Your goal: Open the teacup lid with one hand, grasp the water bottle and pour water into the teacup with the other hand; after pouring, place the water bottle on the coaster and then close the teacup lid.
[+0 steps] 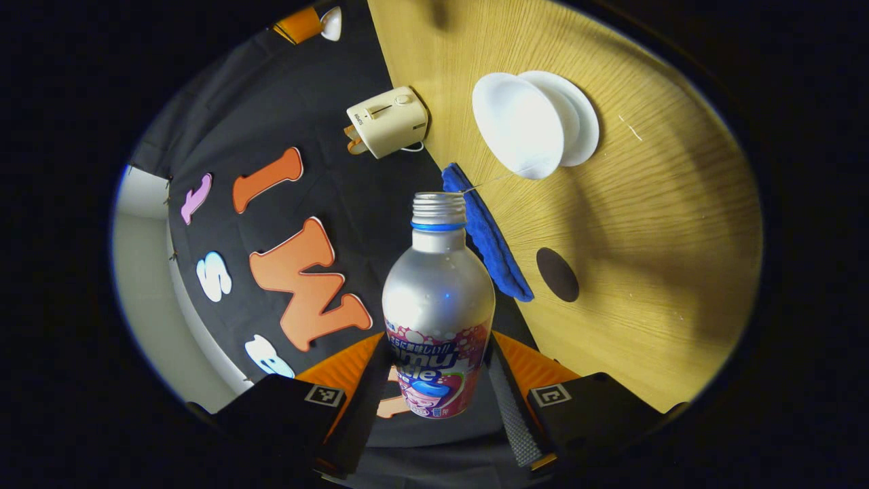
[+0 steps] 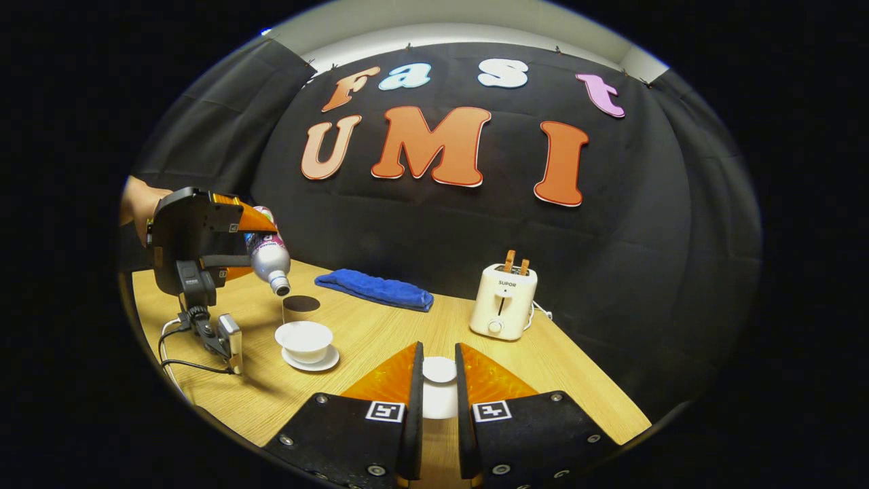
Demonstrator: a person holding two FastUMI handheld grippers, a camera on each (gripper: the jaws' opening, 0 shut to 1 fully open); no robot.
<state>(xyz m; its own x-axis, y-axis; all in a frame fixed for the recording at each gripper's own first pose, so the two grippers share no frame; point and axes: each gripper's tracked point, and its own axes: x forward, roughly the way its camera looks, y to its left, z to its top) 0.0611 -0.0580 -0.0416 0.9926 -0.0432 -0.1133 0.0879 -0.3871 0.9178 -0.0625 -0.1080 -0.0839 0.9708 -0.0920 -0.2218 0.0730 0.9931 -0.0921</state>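
- Left gripper [image 1: 438, 380], low centre of the left gripper view: its jaws are clamped on the water bottle [image 1: 438, 312], one finger on each side of the labelled lower body.
- Right gripper [image 2: 439, 390], bottom centre of the right gripper view: its jaws stand close together around the white teacup lid [image 2: 439, 370], which shows in the narrow gap between them; whether both fingers press on it I cannot tell.
- The water bottle is uncapped; in the right gripper view it hangs at centre left, tilted with its open neck pointing down and to the right.
- The teacup [image 2: 304, 337] sits open on its white saucer [image 2: 326, 362], lower left of centre in the right gripper view, below and just right of the bottle's mouth; in the left gripper view it lies upper right, beyond the neck.
- The dark round coaster [image 2: 301, 303] lies on the wooden table [image 2: 366, 339] just behind the cup, under the bottle's mouth.
- A blue cloth [image 2: 375, 288] lies folded at the table's back edge, right of the coaster.
- A cream toaster [image 2: 503, 301] stands right of centre.
- A hand [image 2: 136, 204] holds the left gripper at the far left edge.
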